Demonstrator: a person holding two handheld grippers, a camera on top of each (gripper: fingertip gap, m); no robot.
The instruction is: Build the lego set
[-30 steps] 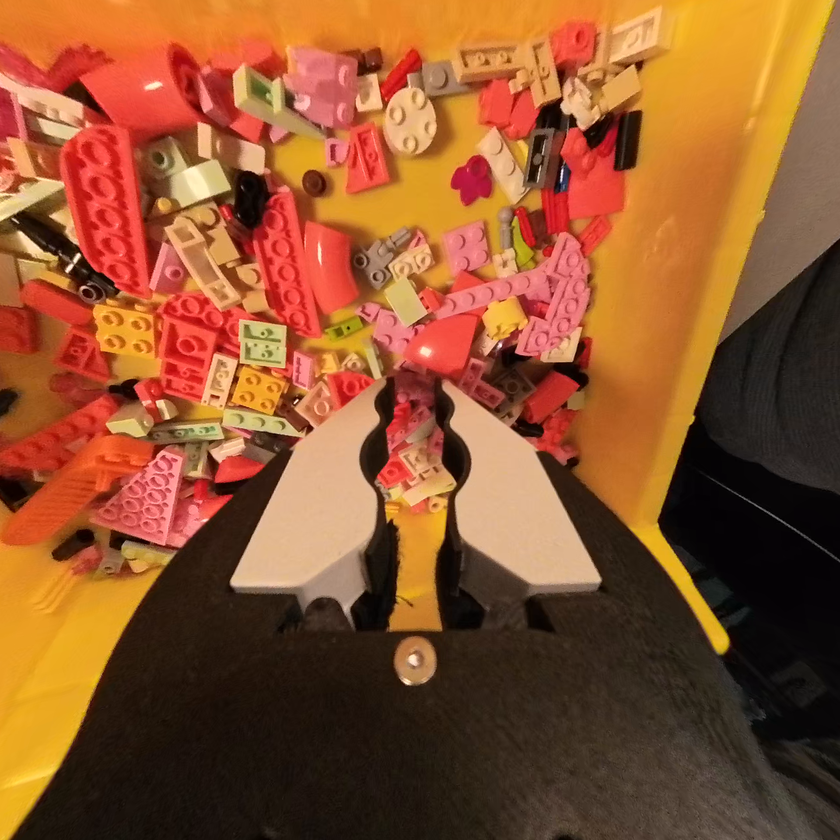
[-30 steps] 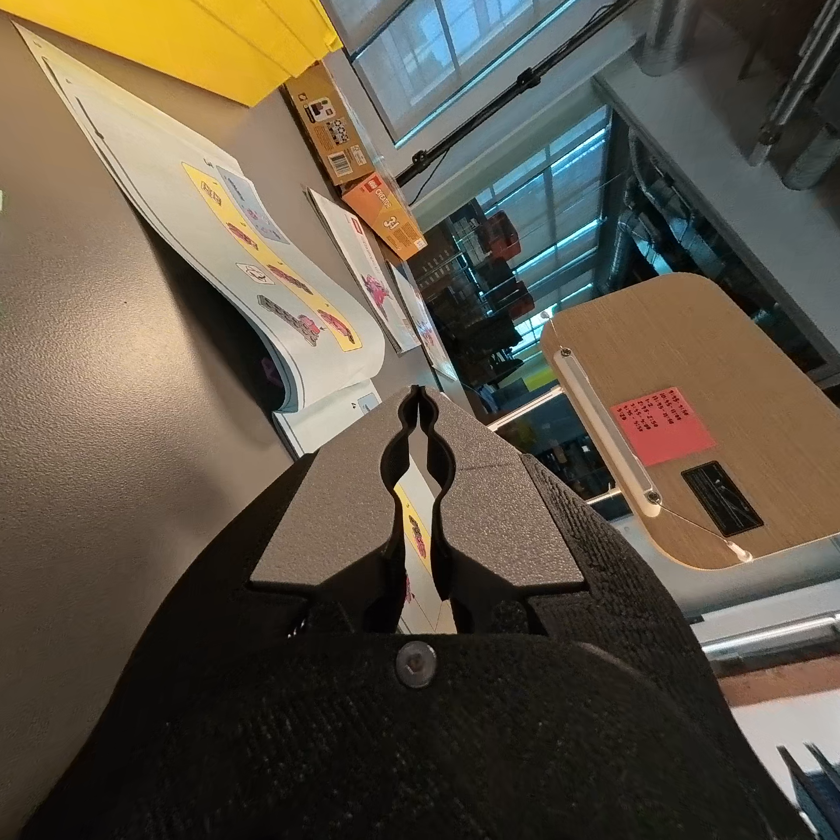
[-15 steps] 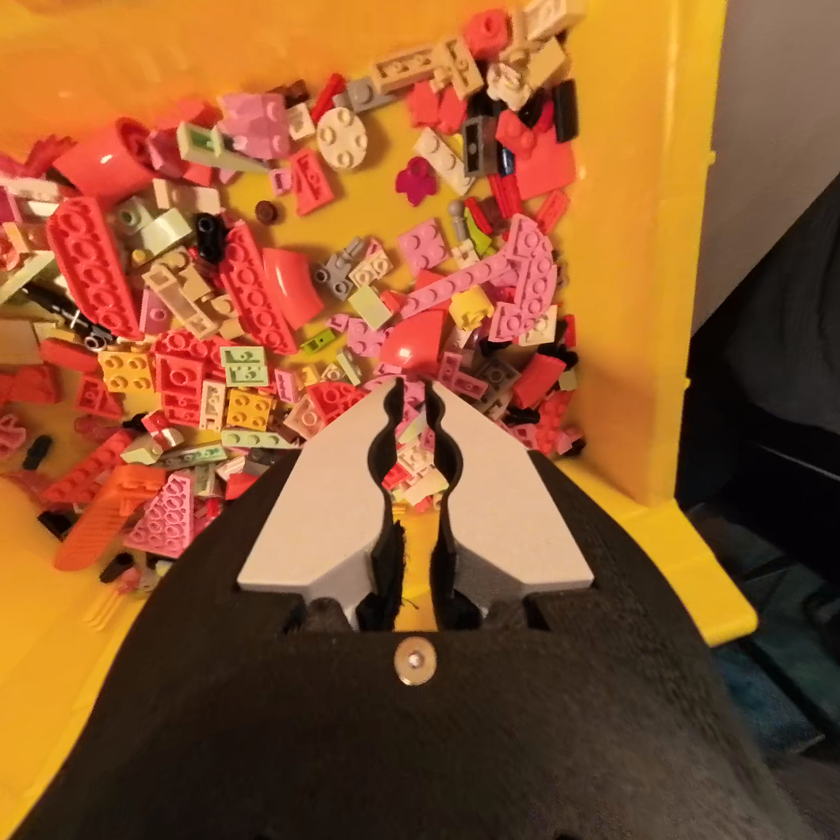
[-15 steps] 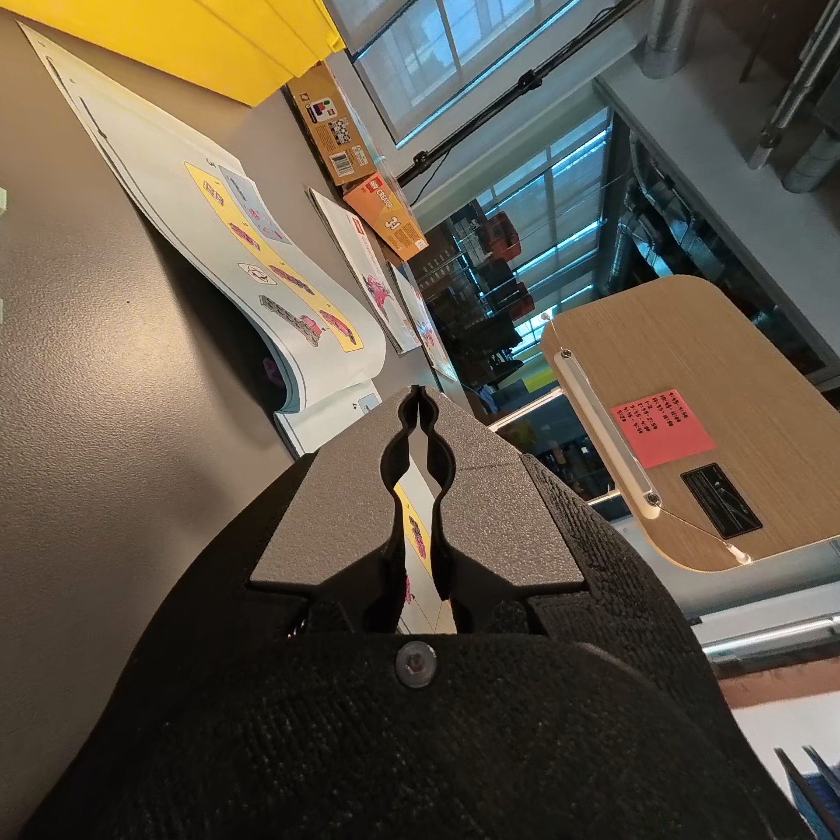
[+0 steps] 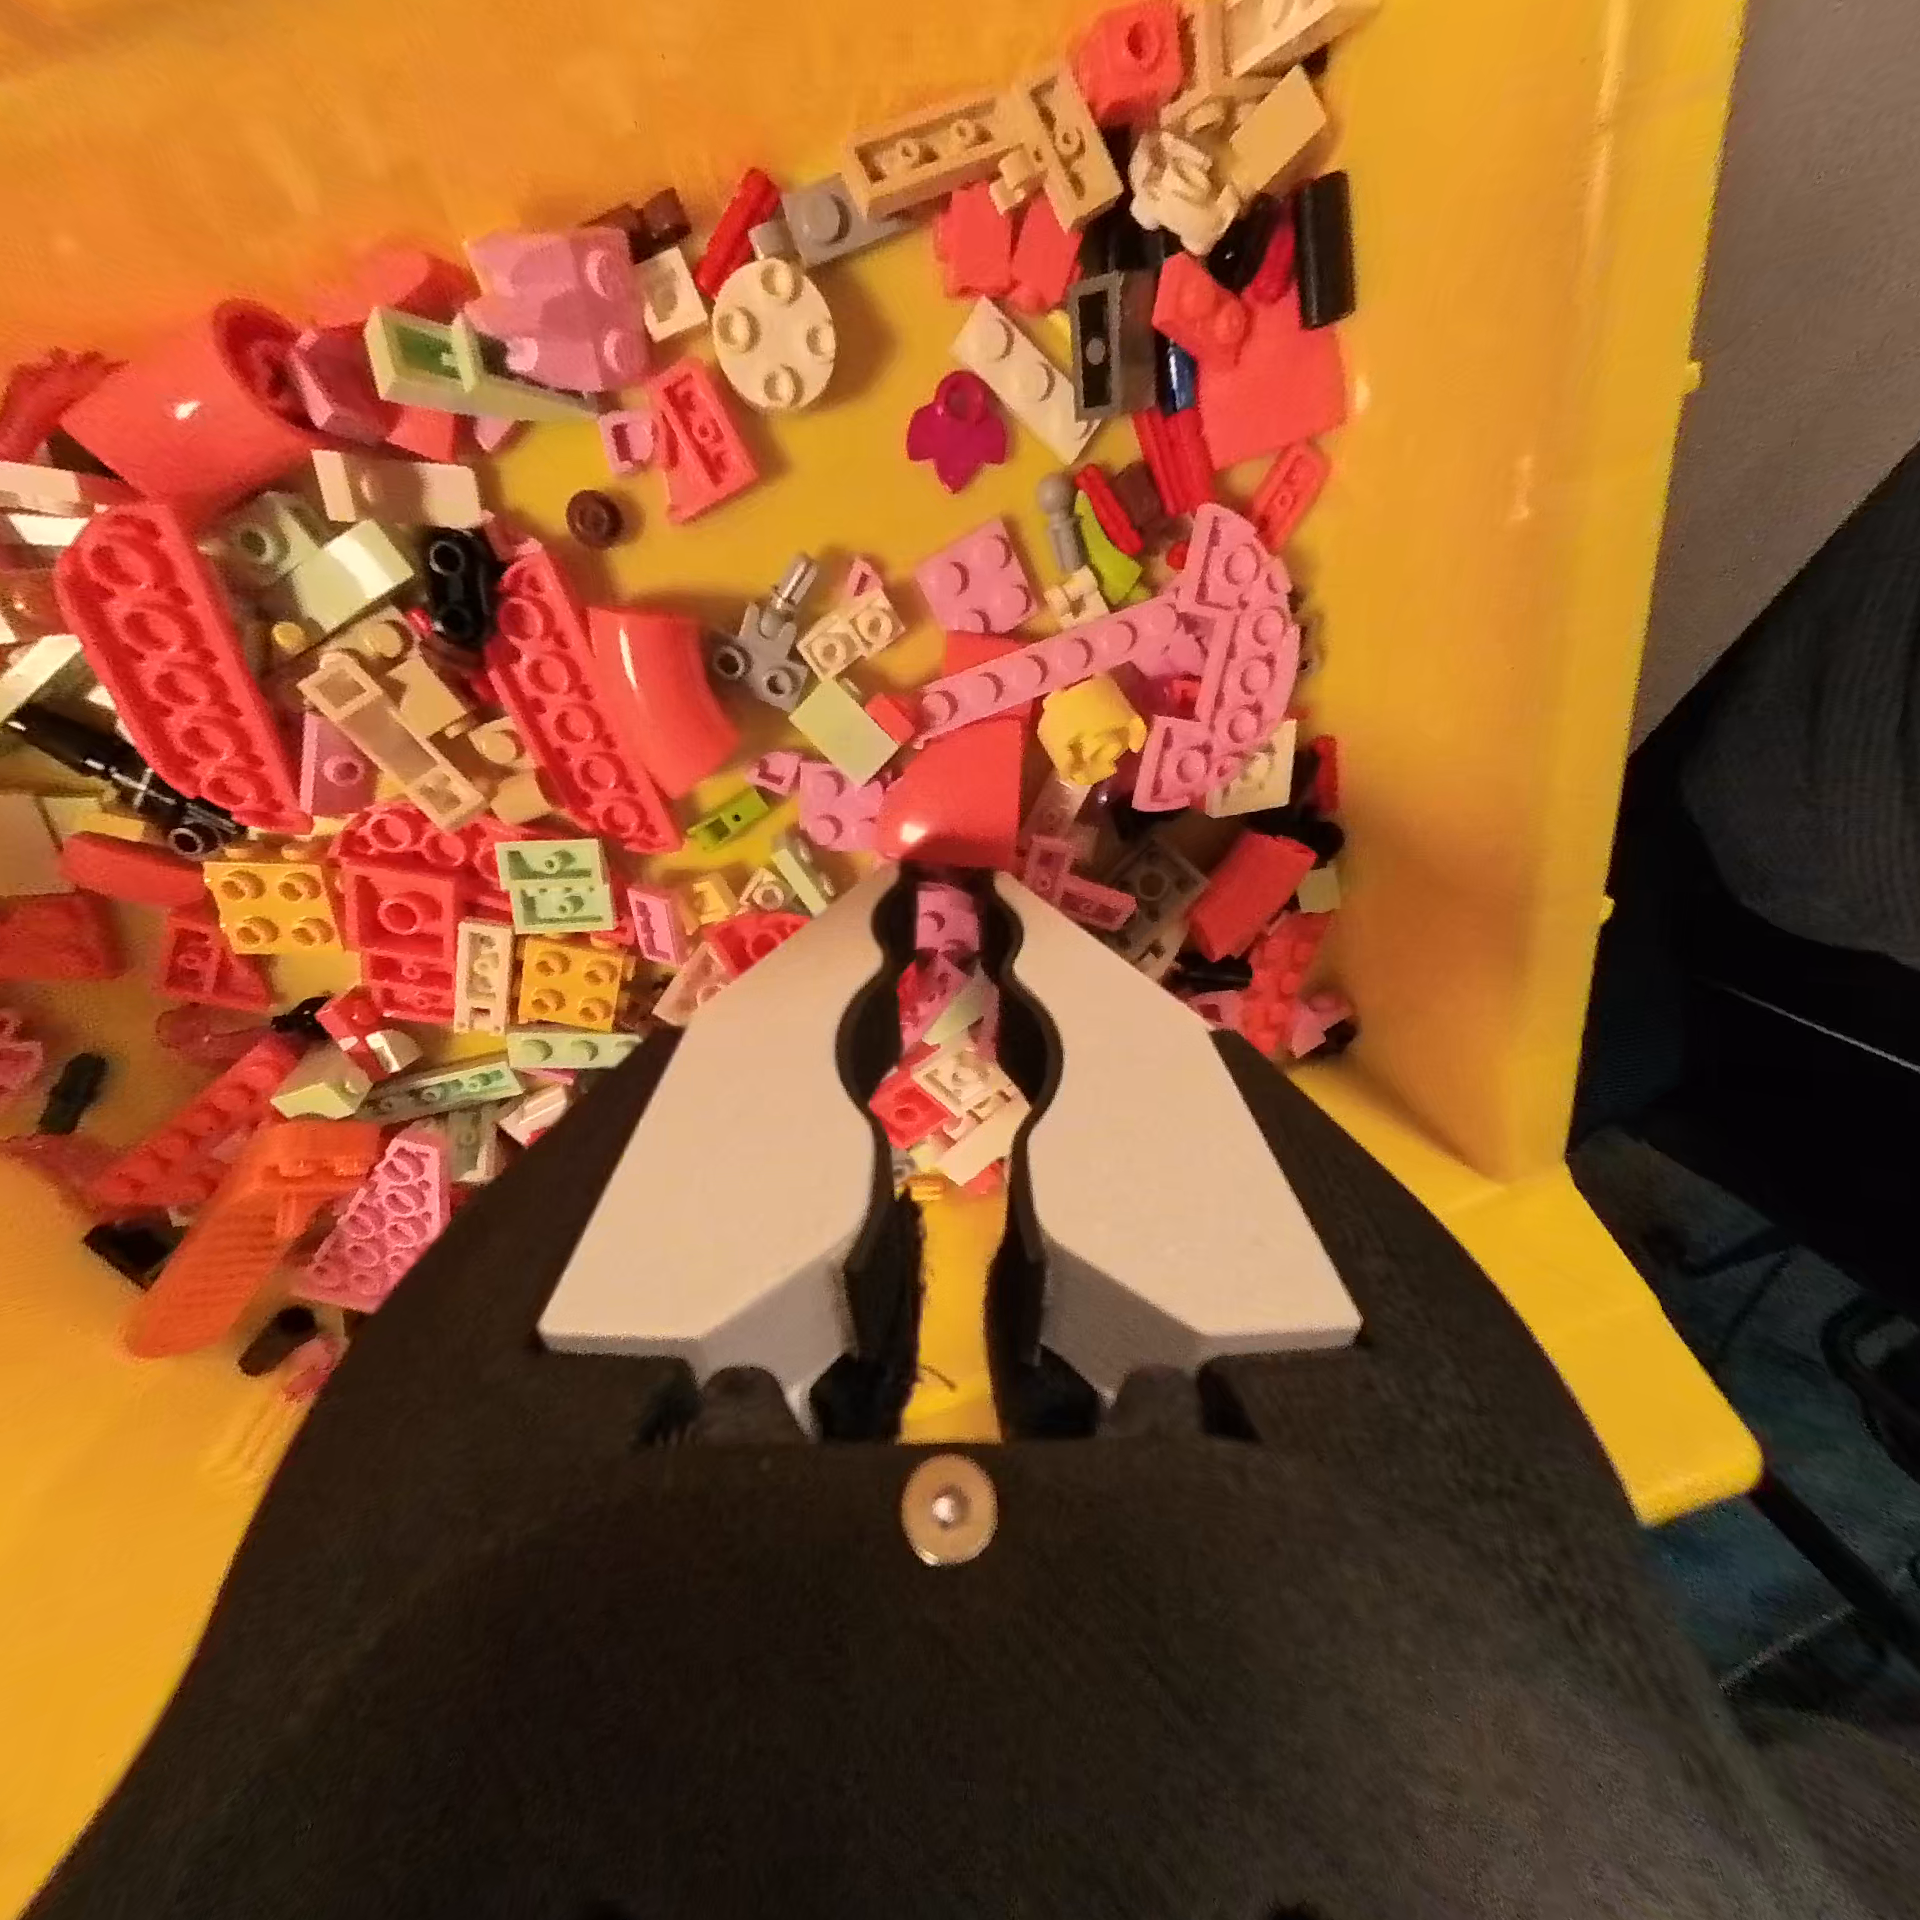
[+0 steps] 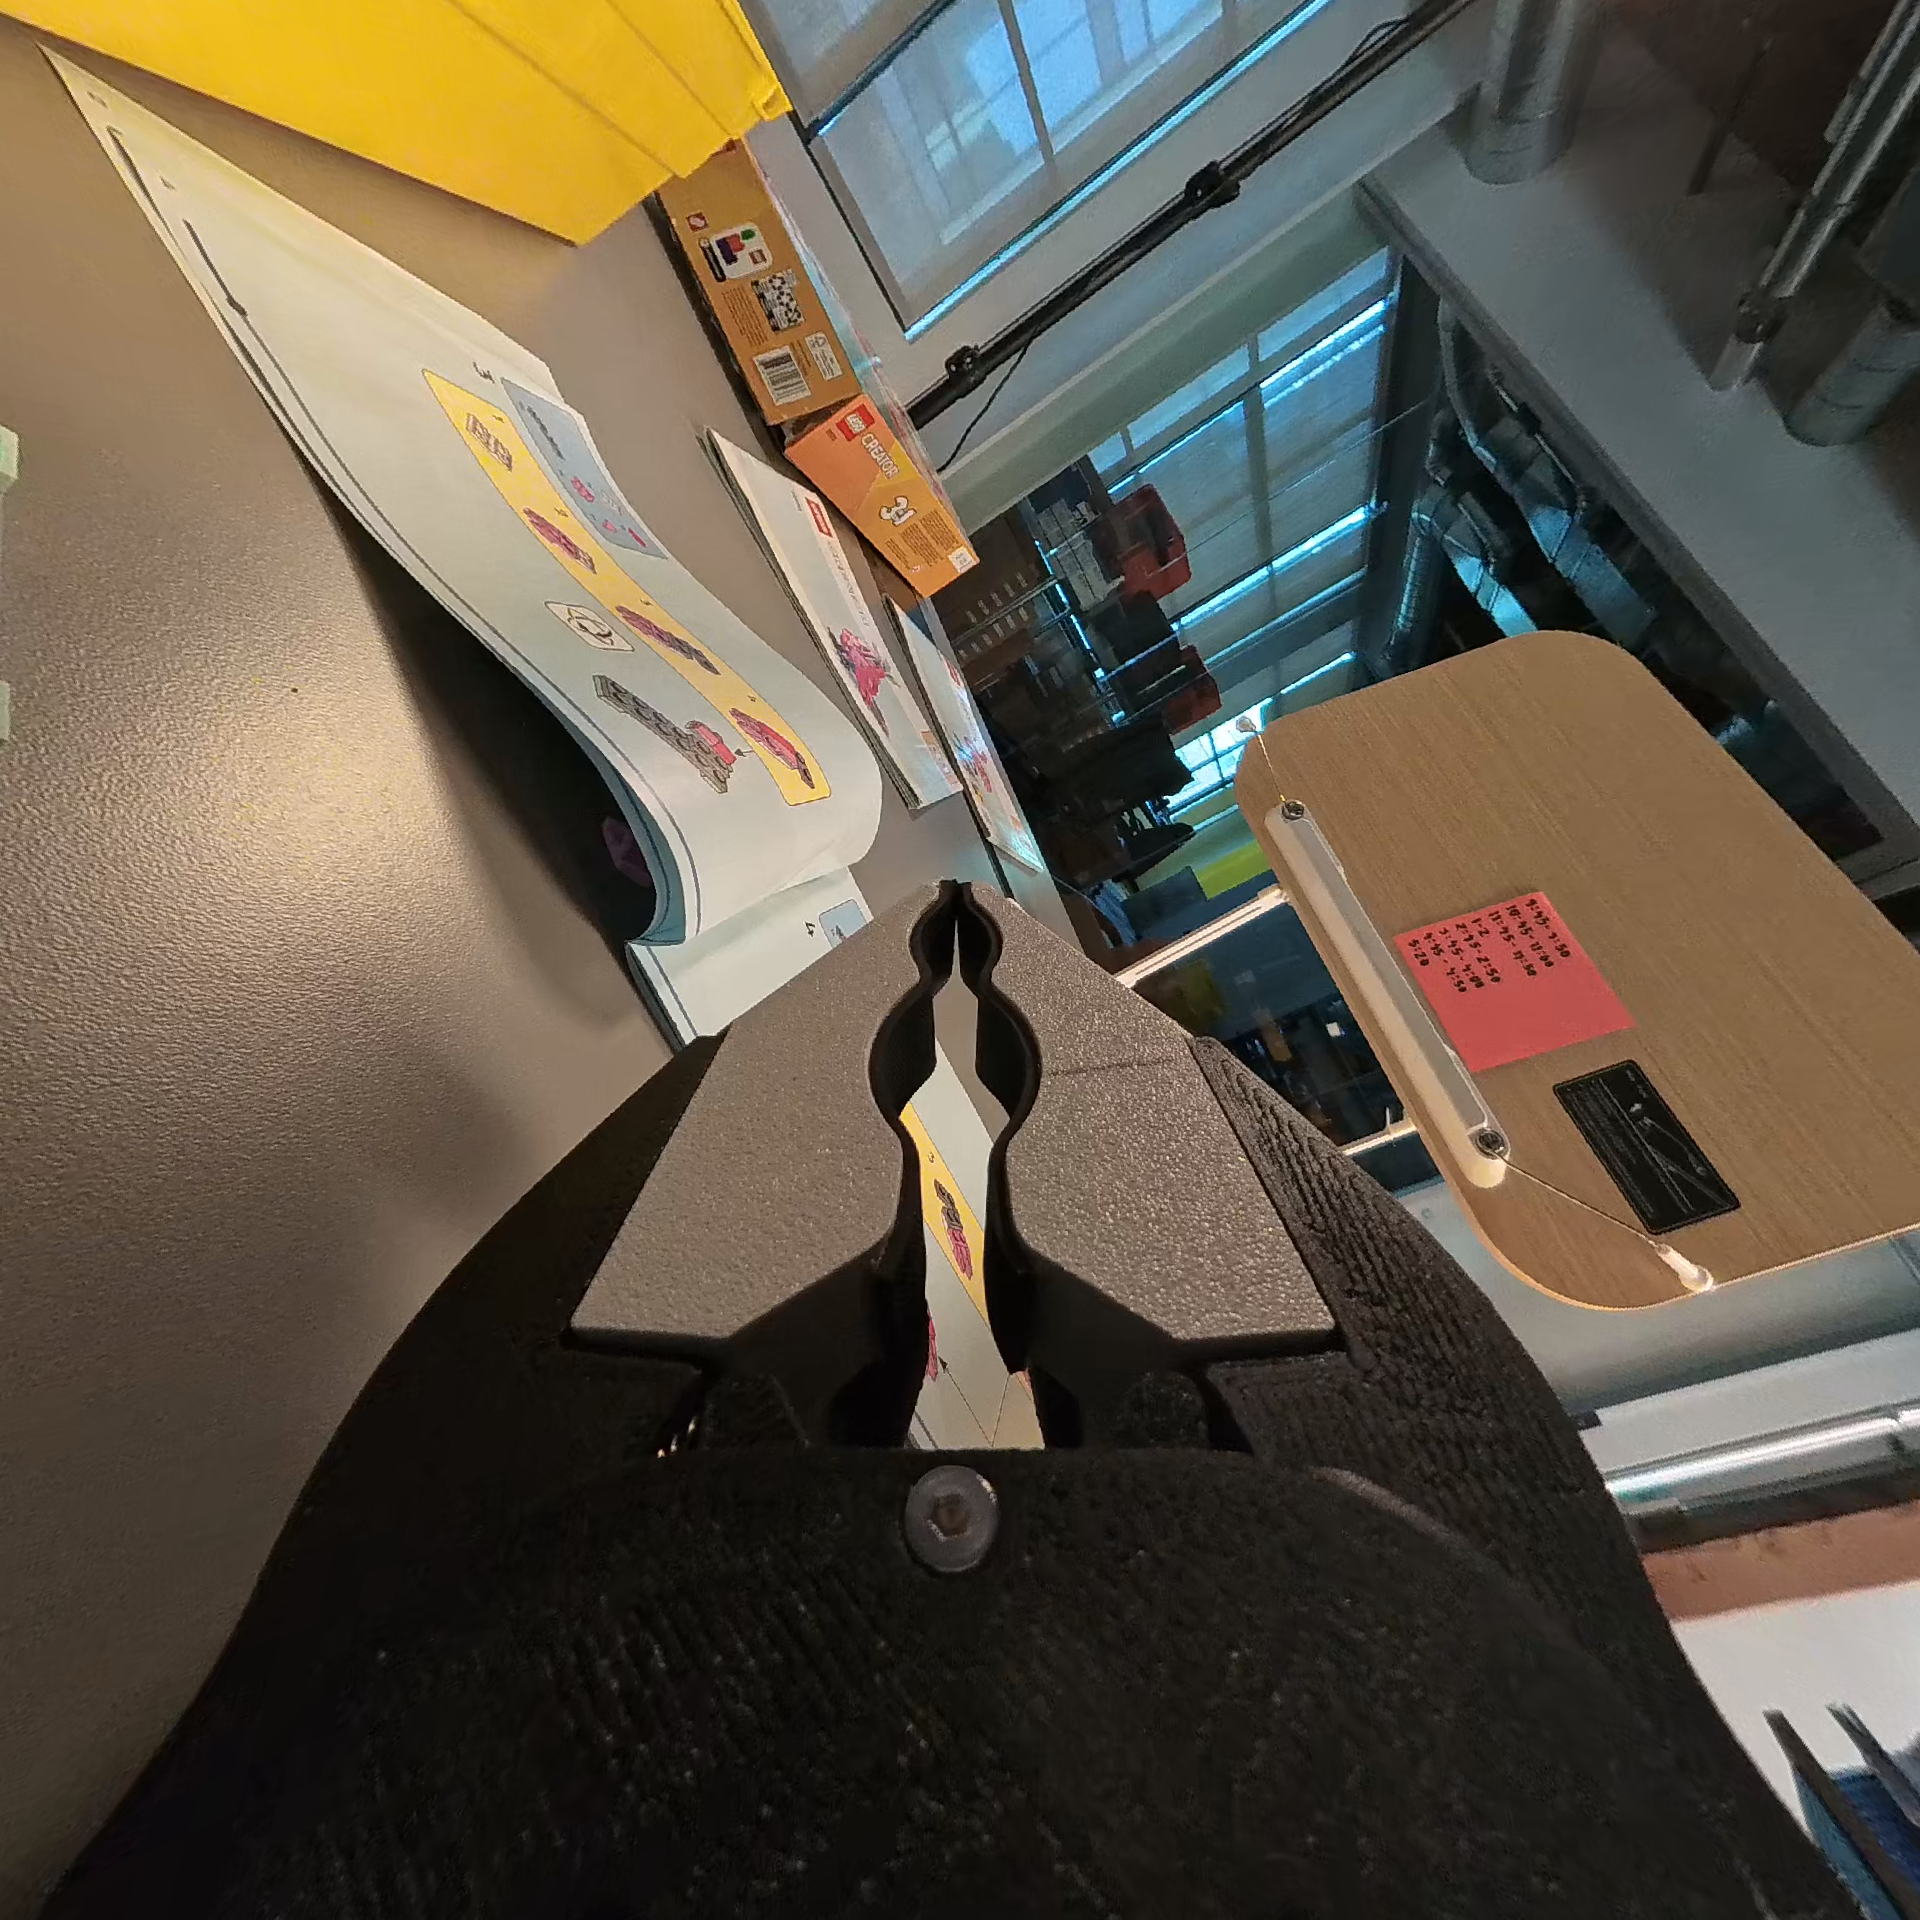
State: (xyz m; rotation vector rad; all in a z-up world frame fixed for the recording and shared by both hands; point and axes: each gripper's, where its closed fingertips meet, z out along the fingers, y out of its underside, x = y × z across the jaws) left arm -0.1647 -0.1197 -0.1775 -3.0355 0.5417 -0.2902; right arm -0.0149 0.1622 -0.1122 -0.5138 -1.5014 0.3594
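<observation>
Left gripper [image 5: 948, 902] over brick pile [image 5: 582, 727] in yellow bin [image 5: 1455, 520], frame centre; pink plate [image 5: 940, 923] between near-closed tips, grip unclear. Right gripper [image 6: 951, 894] clenched, empty, beside booklet [image 6: 582, 582].

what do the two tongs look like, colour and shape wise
Left tongs: two pale grey wedge-shaped fingers with wavy black-lined inner edges, on a black fuzzy body with a silver round screw. Right tongs: same shape, fingers dark grey and grainy, on a black ribbed body with a hex screw.
</observation>
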